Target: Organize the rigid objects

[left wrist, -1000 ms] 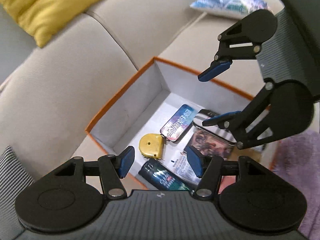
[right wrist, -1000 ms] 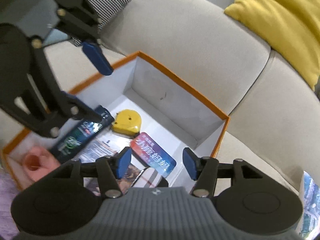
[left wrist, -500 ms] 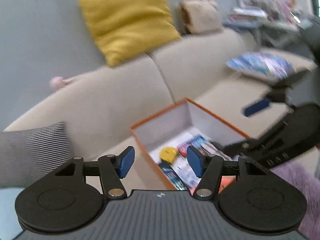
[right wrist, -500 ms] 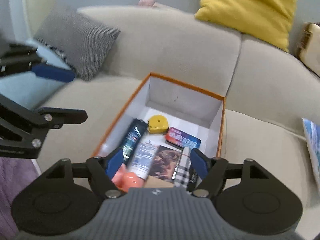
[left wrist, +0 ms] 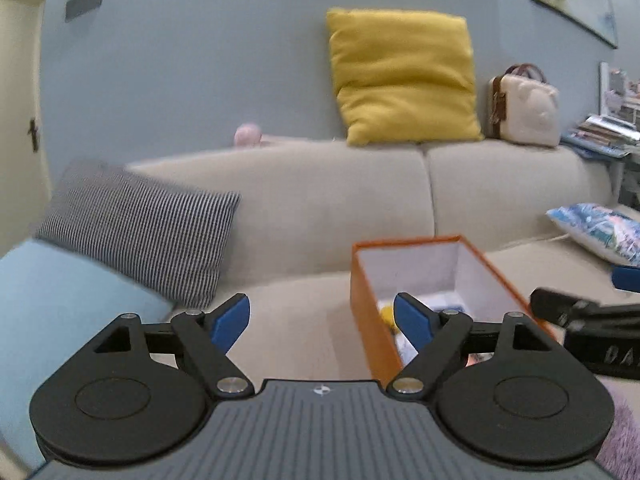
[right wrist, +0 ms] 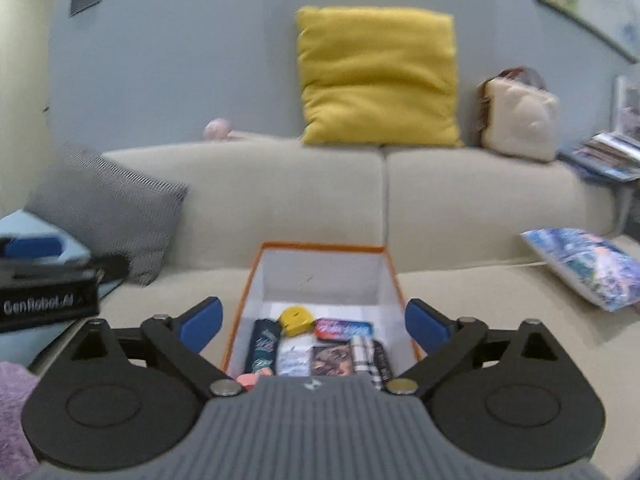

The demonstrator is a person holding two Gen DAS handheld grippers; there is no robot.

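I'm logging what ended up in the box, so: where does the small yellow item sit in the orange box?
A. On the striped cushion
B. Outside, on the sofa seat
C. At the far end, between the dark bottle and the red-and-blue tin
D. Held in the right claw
C: the yellow item lies inside the orange box, towards its far wall, with the dark bottle to its left and the red-and-blue tin to its right.

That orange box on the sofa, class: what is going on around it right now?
A person holds a claw in each hand, tidying small rigid items into the orange box on the beige sofa. A yellow tape measure, a dark tube and some flat packs lie inside. The left claw and right claw are both empty; their jaws have just been opening, with nothing between them, short of the box.
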